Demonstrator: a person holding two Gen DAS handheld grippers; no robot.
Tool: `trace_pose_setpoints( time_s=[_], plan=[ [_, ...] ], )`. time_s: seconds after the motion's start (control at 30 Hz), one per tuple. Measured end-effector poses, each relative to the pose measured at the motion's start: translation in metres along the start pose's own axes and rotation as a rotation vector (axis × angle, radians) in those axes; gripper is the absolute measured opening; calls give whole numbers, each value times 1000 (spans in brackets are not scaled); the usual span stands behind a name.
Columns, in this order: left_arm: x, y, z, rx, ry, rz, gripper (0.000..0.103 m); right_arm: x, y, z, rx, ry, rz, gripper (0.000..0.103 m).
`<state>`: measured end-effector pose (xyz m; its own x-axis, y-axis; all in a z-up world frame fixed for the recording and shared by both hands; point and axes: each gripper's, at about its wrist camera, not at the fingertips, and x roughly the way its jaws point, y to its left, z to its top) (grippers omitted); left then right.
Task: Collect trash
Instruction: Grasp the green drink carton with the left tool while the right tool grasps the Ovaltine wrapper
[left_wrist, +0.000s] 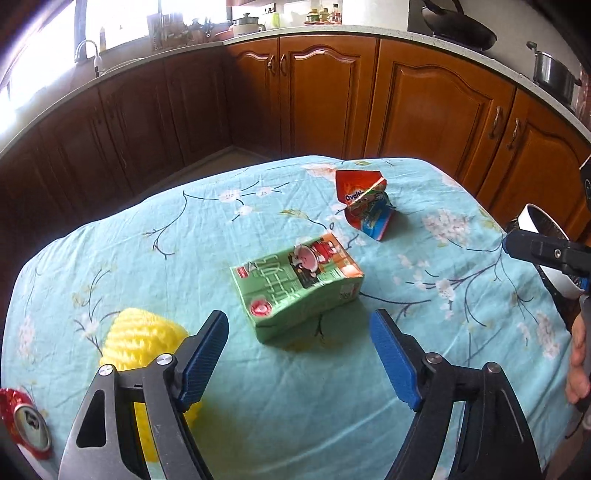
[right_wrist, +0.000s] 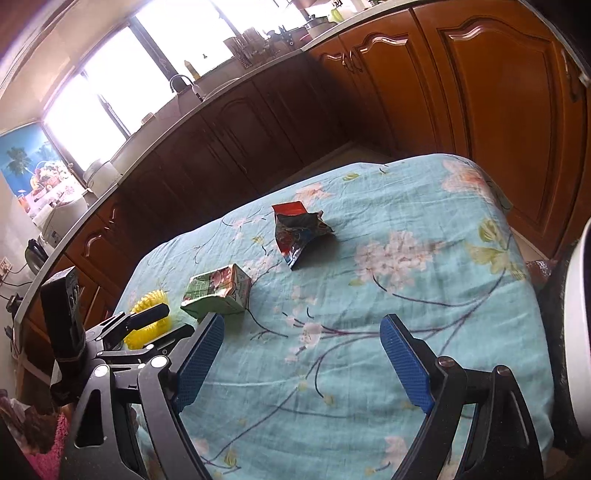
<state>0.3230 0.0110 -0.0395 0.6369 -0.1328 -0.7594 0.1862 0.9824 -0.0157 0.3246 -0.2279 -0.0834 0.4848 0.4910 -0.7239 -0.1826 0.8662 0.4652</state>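
My left tool (left_wrist: 299, 354) and right tool (right_wrist: 303, 354) are both released, holding nothing; the green carton (left_wrist: 295, 284) lies mid-frame on the counter (left_wrist: 332, 424), just beyond the left tool.

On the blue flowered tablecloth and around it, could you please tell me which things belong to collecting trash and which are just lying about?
Belongs to the job:
- green drink carton
- crumpled Ovaltine wrapper
- yellow foam net
- red can
- white bin at the table's right edge, probably the trash container

Just lying about:
- wok
- steel pot
- faucet
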Motion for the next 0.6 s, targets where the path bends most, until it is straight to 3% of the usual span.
trace_pose_setpoints(
  time_s=[0.2, 0.5, 0.57, 0.6],
  plan=[
    [32, 13, 17, 60, 26, 9, 85, 45, 3, 32, 2, 17, -4, 88],
    [66, -1, 33, 241, 70, -1, 87, 110, 3, 70, 0, 62, -34, 87],
    [73, -6, 31, 268, 88, -5, 86, 121, 6, 72, -26, 77, -45, 78],
    [75, -9, 29, 281, 91, -5, 84, 125, 7, 72, -42, 88, -57, 58]
  ],
)
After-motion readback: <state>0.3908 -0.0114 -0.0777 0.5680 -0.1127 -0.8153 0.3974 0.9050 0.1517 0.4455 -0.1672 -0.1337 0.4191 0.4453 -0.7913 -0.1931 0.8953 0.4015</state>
